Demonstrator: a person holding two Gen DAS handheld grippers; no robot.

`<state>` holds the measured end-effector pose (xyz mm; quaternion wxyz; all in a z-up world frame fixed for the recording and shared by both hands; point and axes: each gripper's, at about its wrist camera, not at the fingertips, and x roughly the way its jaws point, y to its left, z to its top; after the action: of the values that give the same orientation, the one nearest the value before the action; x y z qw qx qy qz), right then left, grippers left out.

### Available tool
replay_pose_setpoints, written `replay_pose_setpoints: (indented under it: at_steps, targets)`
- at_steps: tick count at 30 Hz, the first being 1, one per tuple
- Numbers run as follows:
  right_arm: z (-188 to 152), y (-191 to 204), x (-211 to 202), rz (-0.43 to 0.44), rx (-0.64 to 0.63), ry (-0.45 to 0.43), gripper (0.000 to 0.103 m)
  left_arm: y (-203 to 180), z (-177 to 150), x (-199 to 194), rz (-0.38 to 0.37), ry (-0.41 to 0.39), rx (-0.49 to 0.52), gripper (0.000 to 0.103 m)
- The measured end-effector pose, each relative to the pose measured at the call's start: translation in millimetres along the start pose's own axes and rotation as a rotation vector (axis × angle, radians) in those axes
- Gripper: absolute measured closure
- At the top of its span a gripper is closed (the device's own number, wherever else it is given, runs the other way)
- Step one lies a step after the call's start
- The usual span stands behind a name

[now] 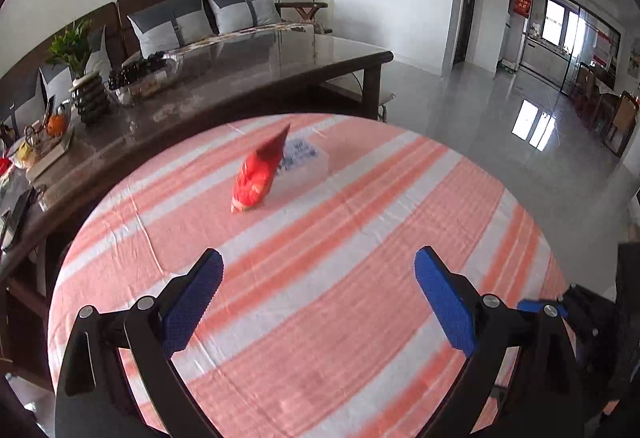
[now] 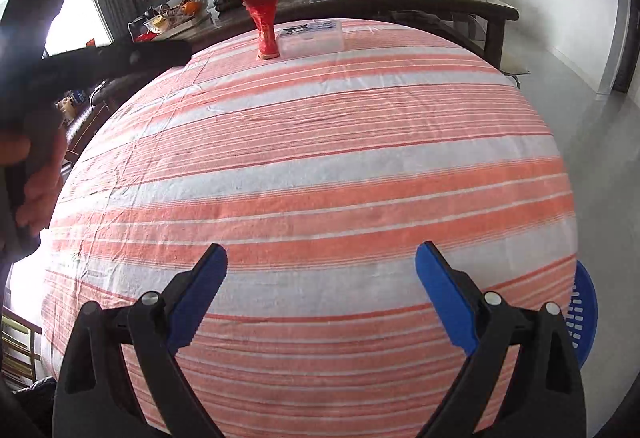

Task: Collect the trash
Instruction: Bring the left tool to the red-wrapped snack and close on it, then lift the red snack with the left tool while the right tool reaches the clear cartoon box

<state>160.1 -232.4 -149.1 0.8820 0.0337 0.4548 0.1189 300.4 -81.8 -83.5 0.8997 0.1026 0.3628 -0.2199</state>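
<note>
A crumpled red snack bag (image 1: 256, 173) stands on the far part of the round table with the pink-and-white striped cloth (image 1: 320, 298). It leans against a clear plastic box (image 1: 304, 161) with a printed label. My left gripper (image 1: 319, 270) is open and empty, well short of the bag. In the right wrist view the red bag (image 2: 264, 25) and the box (image 2: 314, 35) sit at the table's far edge. My right gripper (image 2: 322, 266) is open and empty over the near part of the cloth (image 2: 312, 165). The left gripper's black body (image 2: 120, 55) and the hand holding it show at the left.
A blue slotted basket (image 2: 582, 312) sits below the table's right edge. A long dark glass-topped table (image 1: 240, 77) stands behind, with a potted plant (image 1: 82, 77), fruit and trays. A sofa with grey cushions (image 1: 208, 13) lines the wall. Glossy grey floor (image 1: 480, 125) lies to the right.
</note>
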Motion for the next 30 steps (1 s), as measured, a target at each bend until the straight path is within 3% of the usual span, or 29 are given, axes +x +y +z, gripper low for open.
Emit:
replay_pose_setpoints:
  at_steps: [5,6,7,8,10,12,17,18,20,21,22,25,27,30]
  targets:
    - [5.0,-1.6,4.9,0.019,0.034,-0.011,0.010,15.0,60.4,66.2,0.033,0.018,-0.042,0.008]
    - [4.7,-3.7,4.1,0.018,0.040,-0.015,0.010,18.6,64.4,76.1,0.019,0.019,-0.056,0.023]
    - [5.1,-5.9,3.7,0.017,0.045,-0.018,0.010,21.6,65.7,85.8,0.005,0.034,-0.061,0.063]
    - [5.0,-7.7,3.3,0.015,0.047,-0.020,0.010,22.8,64.5,94.0,-0.005,0.070,-0.061,0.082]
    - [5.2,-11.1,1.8,0.010,0.051,-0.026,0.010,24.1,55.6,88.9,-0.042,0.060,-0.077,0.091]
    - [5.2,-13.3,-0.4,0.013,0.052,-0.034,0.010,21.8,34.8,69.7,-0.049,0.036,-0.063,0.092]
    - [7.4,-10.3,6.2,0.023,0.037,-0.030,0.010,23.1,-43.4,25.4,-0.097,0.066,-0.068,0.090]
    - [8.2,-8.9,9.6,0.021,0.033,-0.021,0.010,24.4,-56.7,20.2,-0.104,0.081,-0.068,0.082]
    - [9.1,-5.5,13.0,0.006,0.020,-0.013,0.010,28.9,-74.9,11.5,-0.101,0.103,-0.069,0.056]
    - [8.2,-4.4,12.5,0.003,0.014,-0.012,0.010,32.1,-80.2,7.4,-0.094,0.103,-0.071,0.035]
    - [8.0,-3.7,13.9,0.000,0.010,-0.007,0.010,34.6,-82.2,2.9,-0.090,0.093,-0.074,0.025]
    - [7.7,-3.8,14.8,-0.007,0.011,-0.009,0.010,42.8,-68.3,-5.6,-0.089,0.039,-0.072,0.011]
    - [7.3,-3.3,15.5,-0.017,0.010,-0.009,0.010,47.6,-48.8,1.9,-0.081,0.033,-0.061,0.007]
    - [6.2,-0.5,16.3,-0.039,0.000,-0.004,0.010,53.6,-23.2,40.1,-0.063,0.106,-0.033,0.006]
